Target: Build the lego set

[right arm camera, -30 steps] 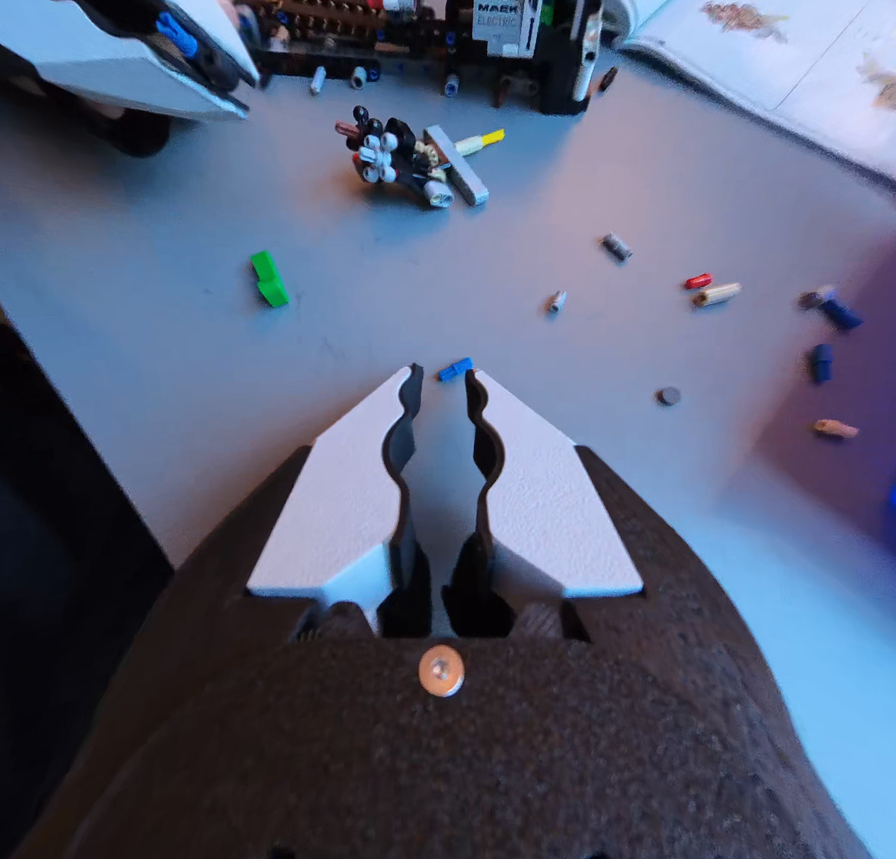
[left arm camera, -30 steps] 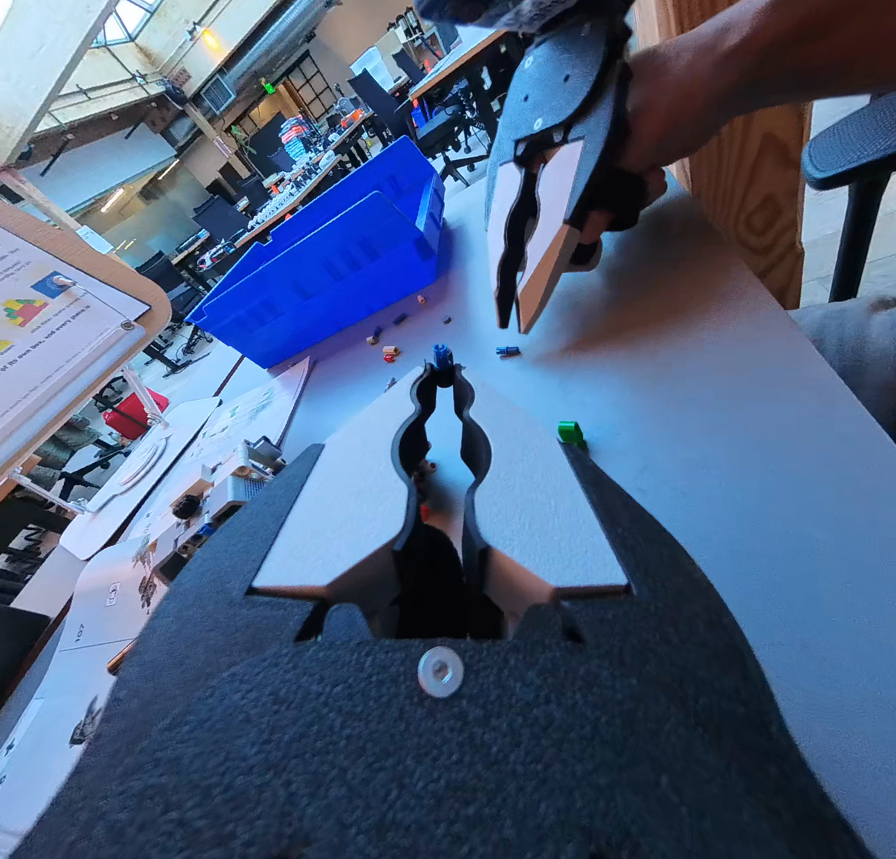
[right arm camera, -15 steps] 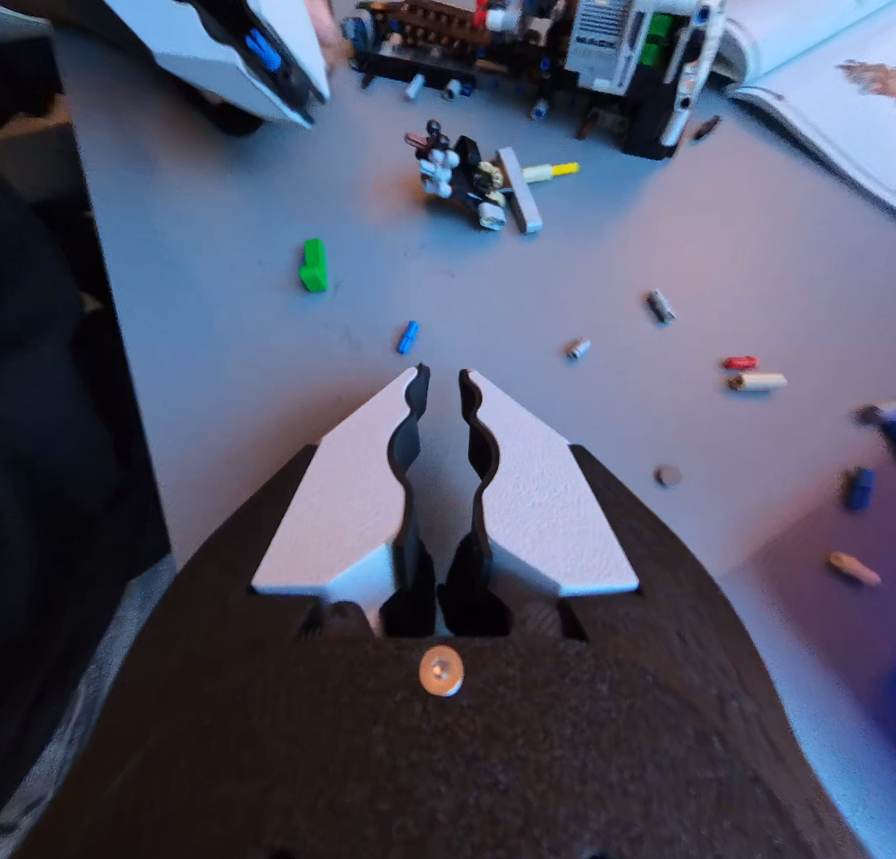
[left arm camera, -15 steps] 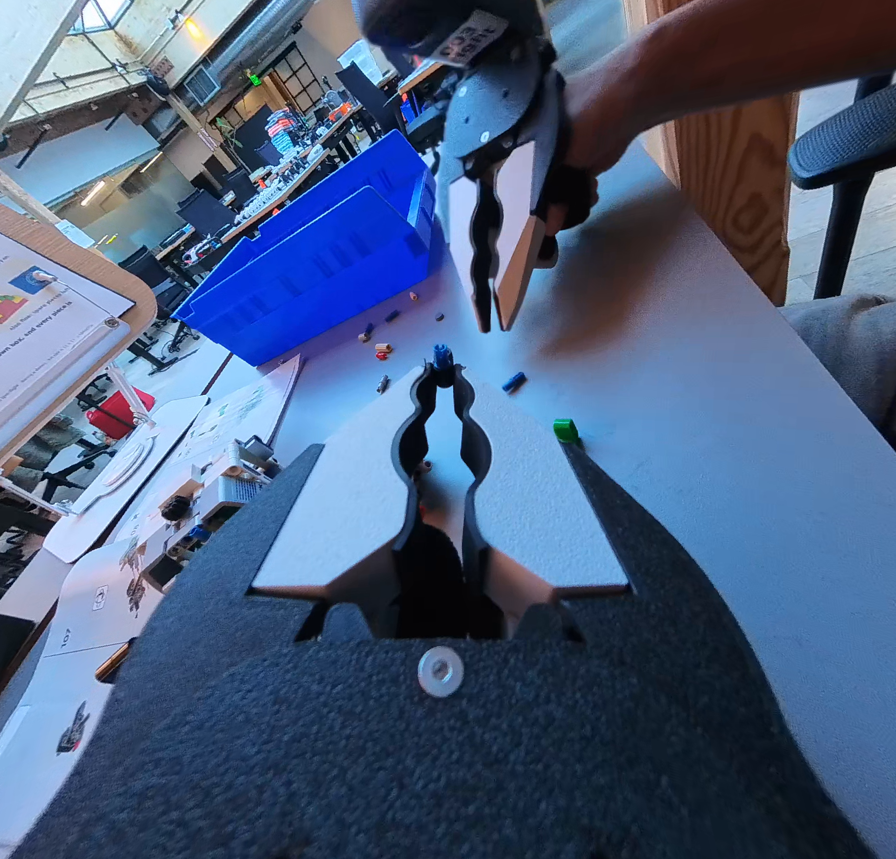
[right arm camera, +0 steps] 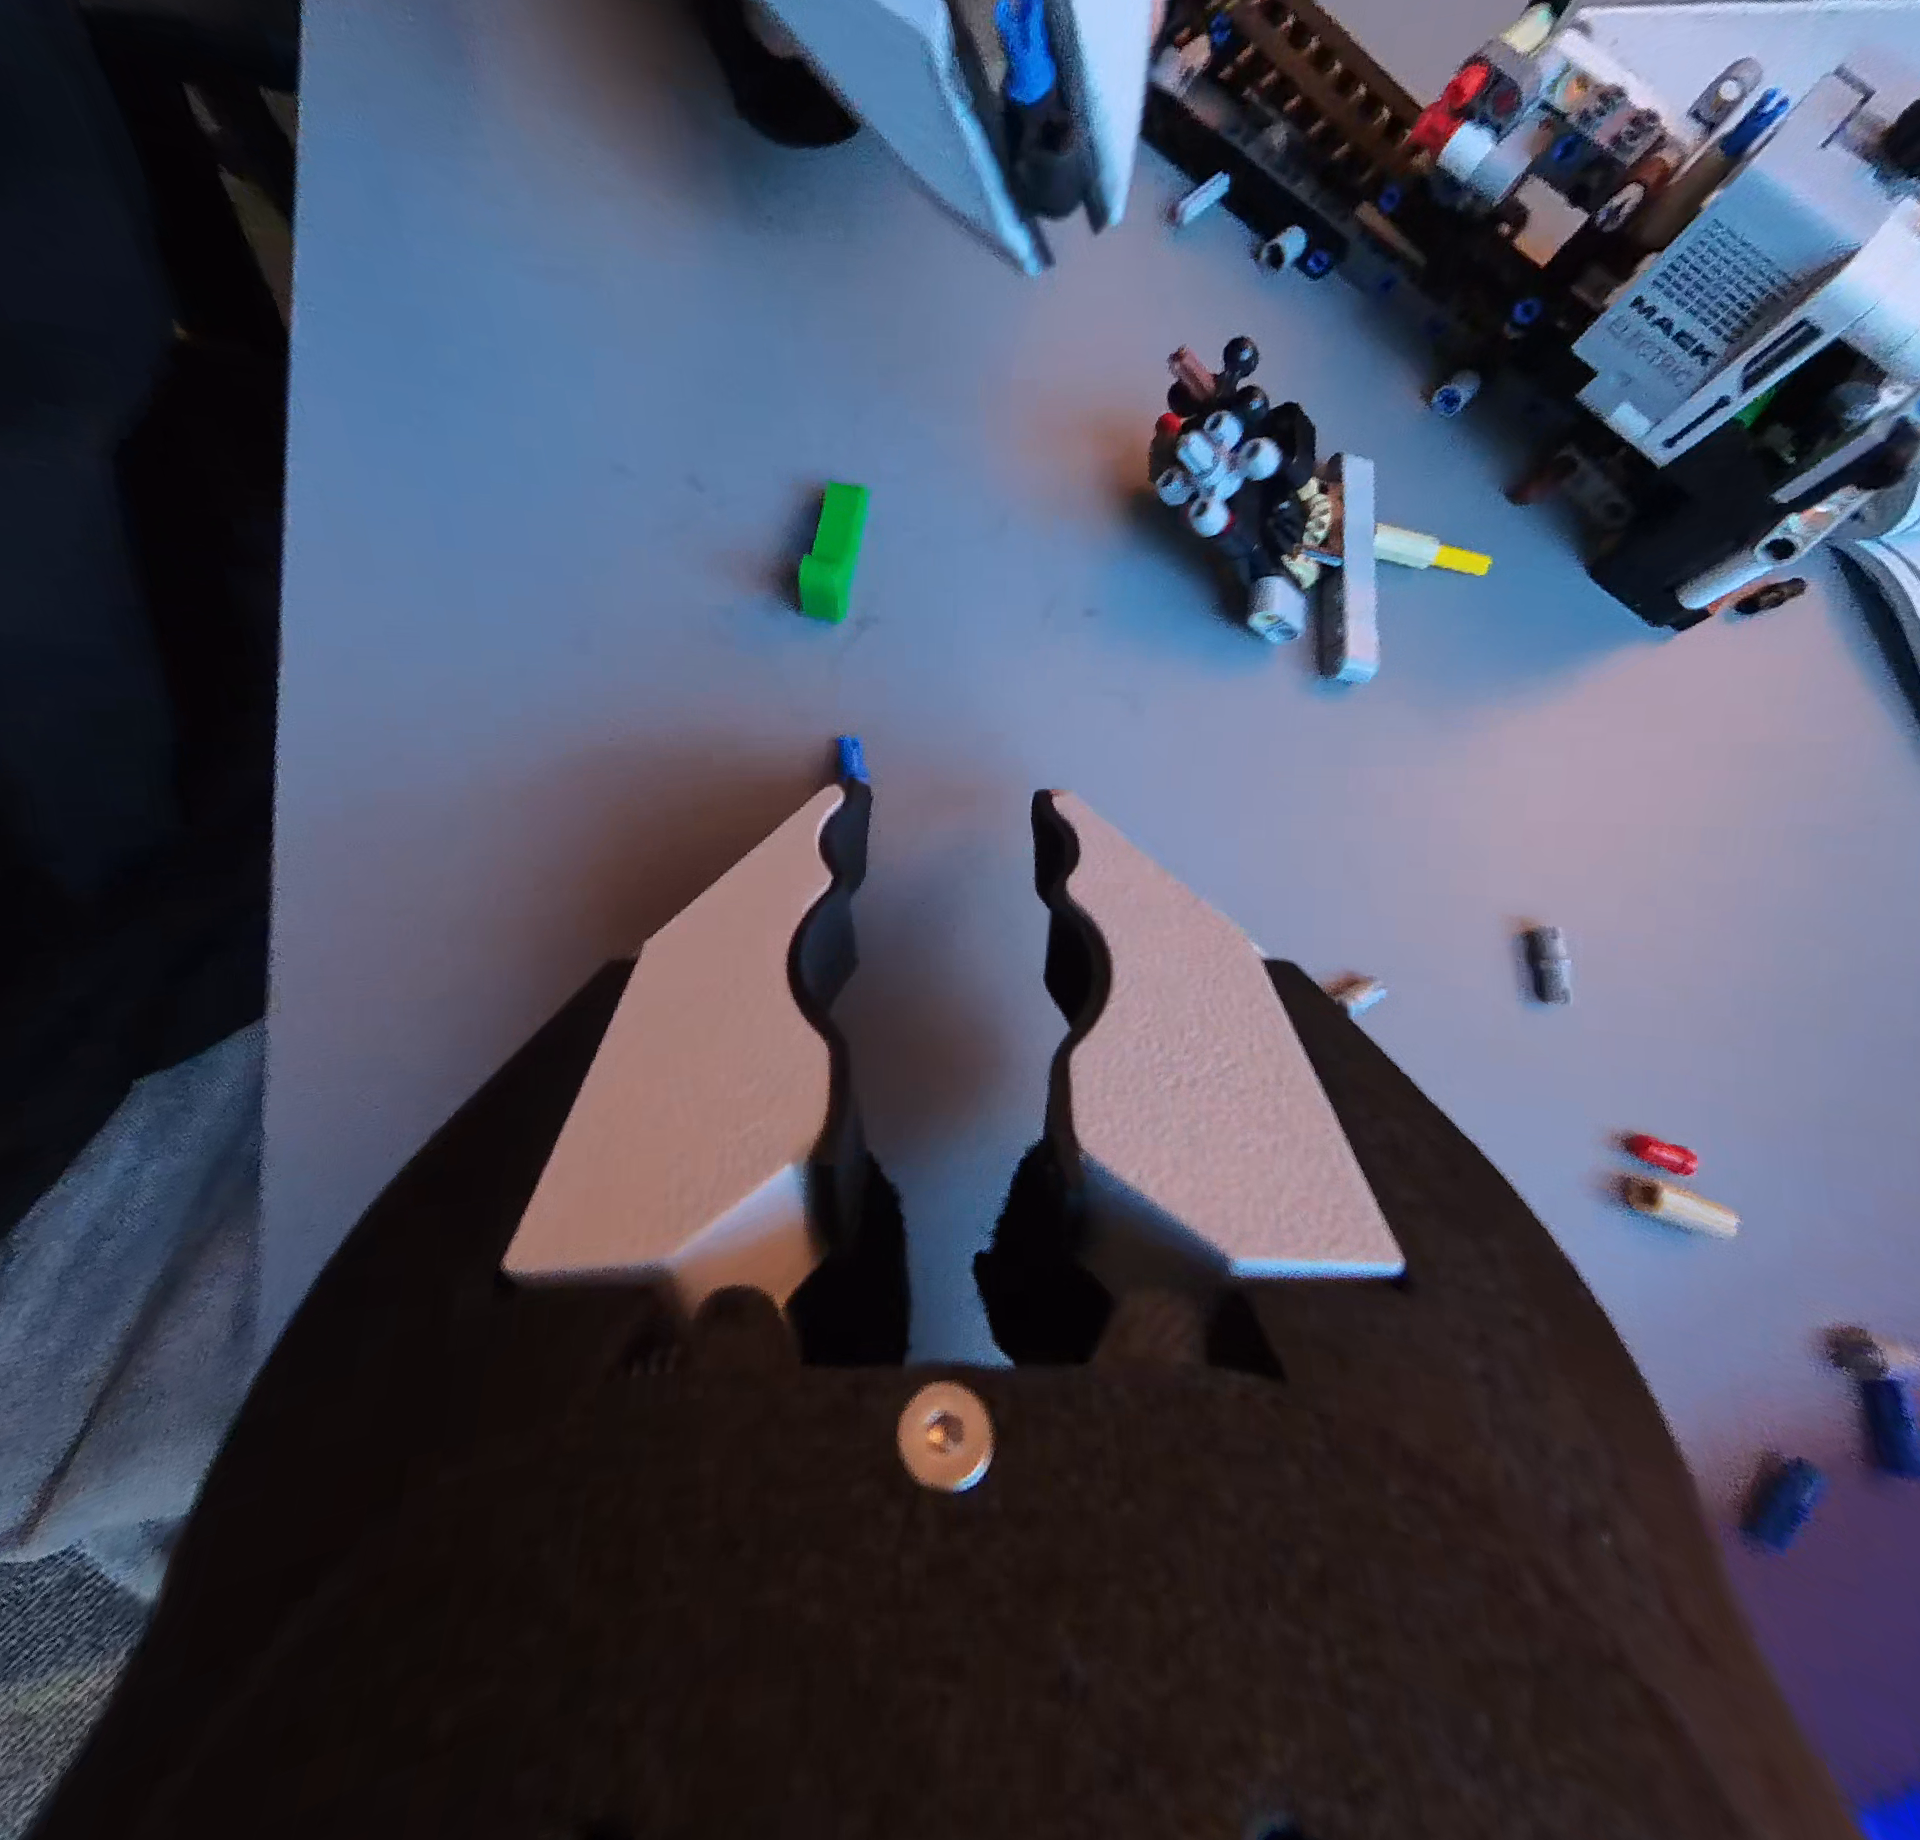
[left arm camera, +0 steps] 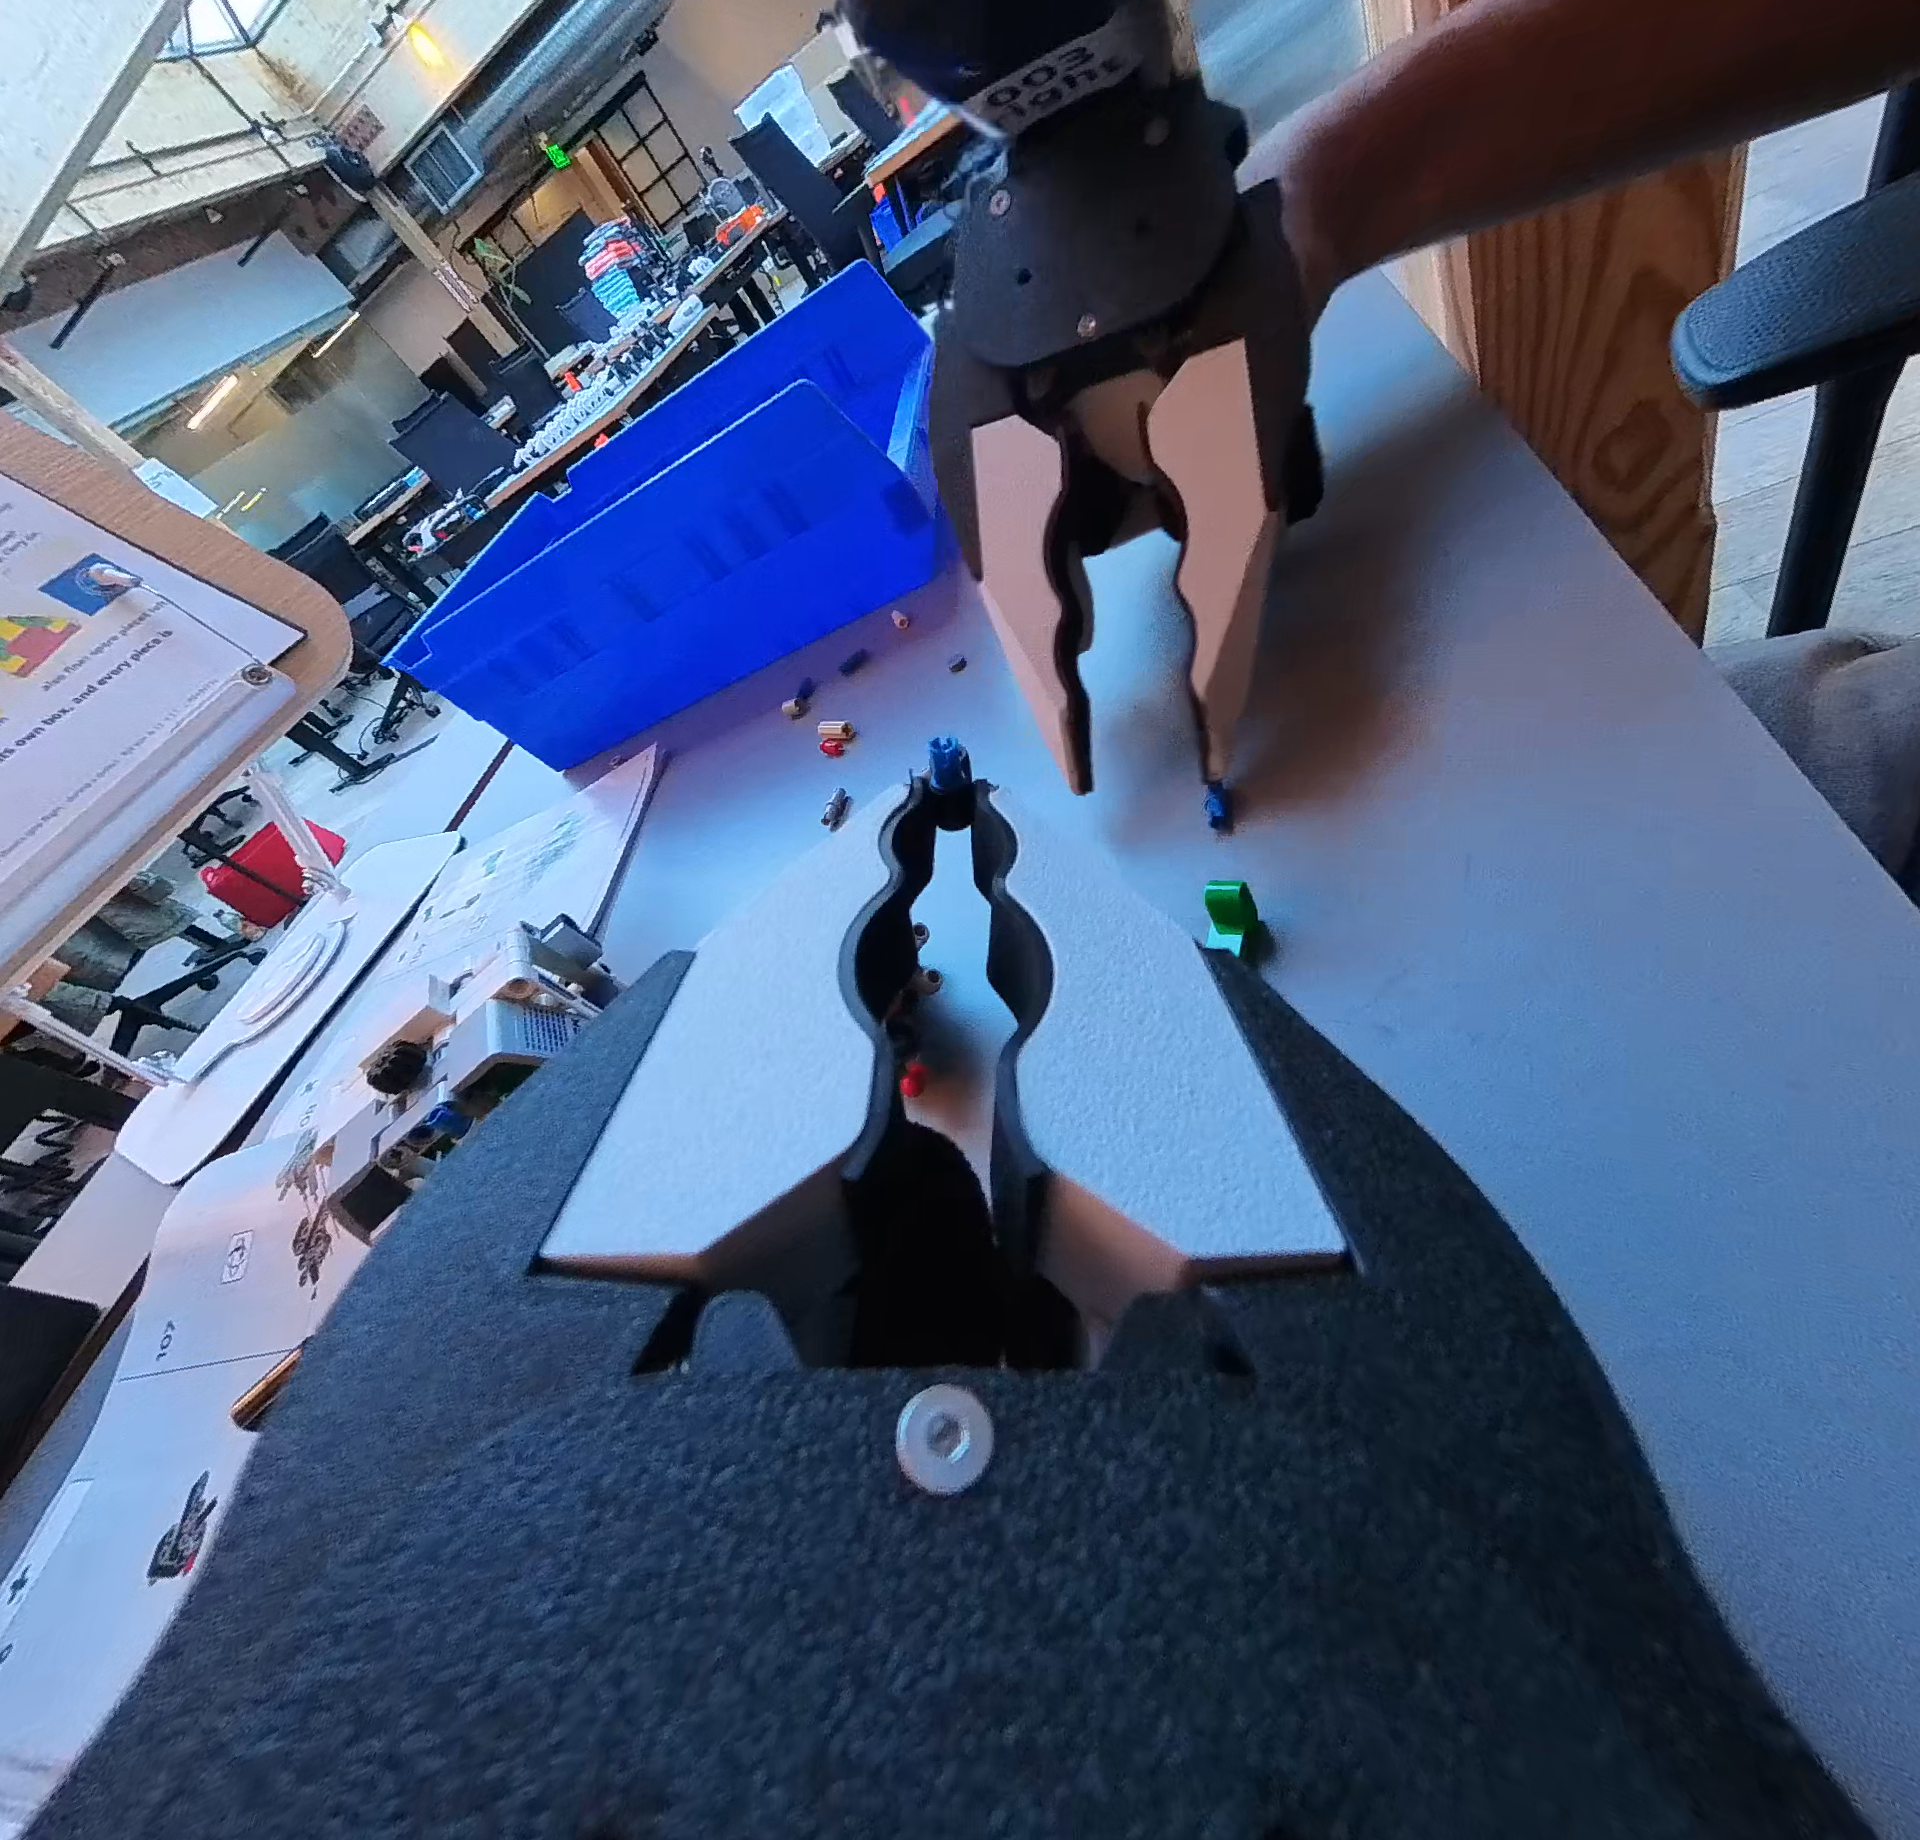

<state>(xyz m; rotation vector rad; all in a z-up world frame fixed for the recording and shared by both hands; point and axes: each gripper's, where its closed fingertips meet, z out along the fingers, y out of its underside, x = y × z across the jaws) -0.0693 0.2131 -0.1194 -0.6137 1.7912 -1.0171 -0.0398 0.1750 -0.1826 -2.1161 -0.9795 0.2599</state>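
Blue bin [left arm camera: 665,585]: contents hidden | left gripper [left arm camera: 948,791] pinching blue pin [left arm camera: 943,753] | right gripper [right arm camera: 951,798] spread wide, empty

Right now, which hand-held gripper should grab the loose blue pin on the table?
Right. The right hand-held gripper is open and low over the table, one fingertip at the loose blue pin. The left hand-held gripper is already shut on another blue pin.

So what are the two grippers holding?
The left gripper pinches a blue pin at its lower end. The right gripper holds nothing, jaws open.
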